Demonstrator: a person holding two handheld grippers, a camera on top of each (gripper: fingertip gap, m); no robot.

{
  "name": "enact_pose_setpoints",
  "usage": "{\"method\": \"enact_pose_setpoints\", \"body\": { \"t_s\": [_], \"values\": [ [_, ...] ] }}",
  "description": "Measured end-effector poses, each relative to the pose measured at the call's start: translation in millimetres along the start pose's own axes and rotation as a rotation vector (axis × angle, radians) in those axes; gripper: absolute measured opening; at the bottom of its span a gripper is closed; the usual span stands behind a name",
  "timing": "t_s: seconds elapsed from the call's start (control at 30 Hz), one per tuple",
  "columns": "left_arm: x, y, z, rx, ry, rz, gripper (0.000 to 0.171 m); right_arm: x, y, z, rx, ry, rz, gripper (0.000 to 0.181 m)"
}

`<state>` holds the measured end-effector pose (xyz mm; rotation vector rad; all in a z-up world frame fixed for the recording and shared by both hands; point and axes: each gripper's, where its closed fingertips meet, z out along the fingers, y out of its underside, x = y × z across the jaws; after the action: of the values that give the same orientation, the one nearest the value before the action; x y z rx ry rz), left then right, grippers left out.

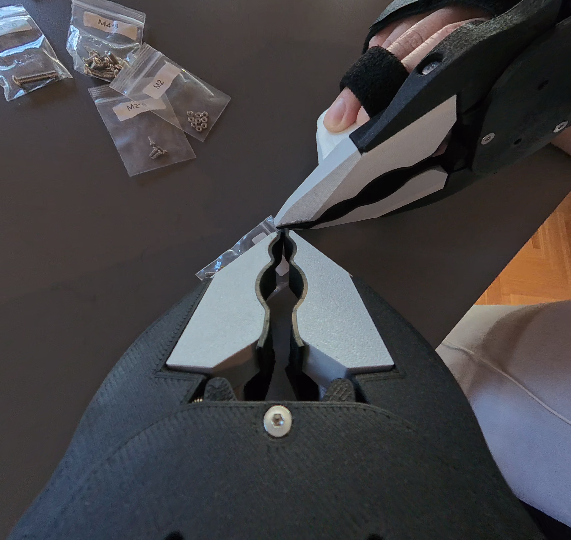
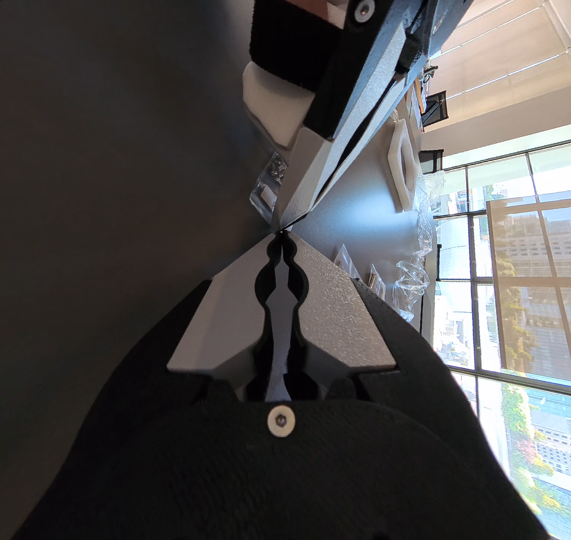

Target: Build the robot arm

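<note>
A small clear zip bag (image 1: 241, 248) with a white label lies low over the dark brown table (image 1: 92, 247). My left gripper (image 1: 282, 233) is shut, its tips pinching the bag's upper corner. My right gripper (image 1: 278, 225) reaches in from the upper right, held by a hand in black straps, and its shut tips meet the same corner. In the right wrist view my right gripper (image 2: 281, 232) is shut tip to tip with the left gripper (image 2: 285, 224). The bag (image 2: 267, 194), with small screws inside, shows partly behind the left fingers.
Several labelled clear bags of screws and nuts (image 1: 142, 129) lie at the table's upper left. The table edge runs down the right, with wooden floor (image 1: 531, 262) and a person's light trouser leg (image 1: 509, 386) beyond. A white foam frame (image 2: 401, 173) and crumpled clear plastic (image 2: 414, 271) lie farther along the table. The grippers are tip to tip, or close to it.
</note>
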<state>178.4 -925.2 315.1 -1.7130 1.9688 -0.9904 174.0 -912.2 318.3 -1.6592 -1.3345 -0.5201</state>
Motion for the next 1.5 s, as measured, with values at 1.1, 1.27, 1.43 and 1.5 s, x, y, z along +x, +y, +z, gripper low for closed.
{"method": "enact_pose_setpoints", "body": {
  "t_s": [1.1,1.27,1.43,1.5],
  "values": [
    [0,-8,-36,0.15,0.255,-0.231,0.006,-5,-12,-7,0.006,-0.03,-0.023,0.0],
    [16,-8,-36,0.135,0.428,-0.256,0.018,3,-22,-13,0.062,-0.011,0.031,0.0],
    [19,-6,-33,0.133,0.449,-0.24,0.014,11,-30,-20,0.111,0.007,0.081,0.0],
    [19,-6,-32,0.129,0.439,-0.225,0.01,12,-32,-21,0.12,0.01,0.085,0.0]
  ]
}}
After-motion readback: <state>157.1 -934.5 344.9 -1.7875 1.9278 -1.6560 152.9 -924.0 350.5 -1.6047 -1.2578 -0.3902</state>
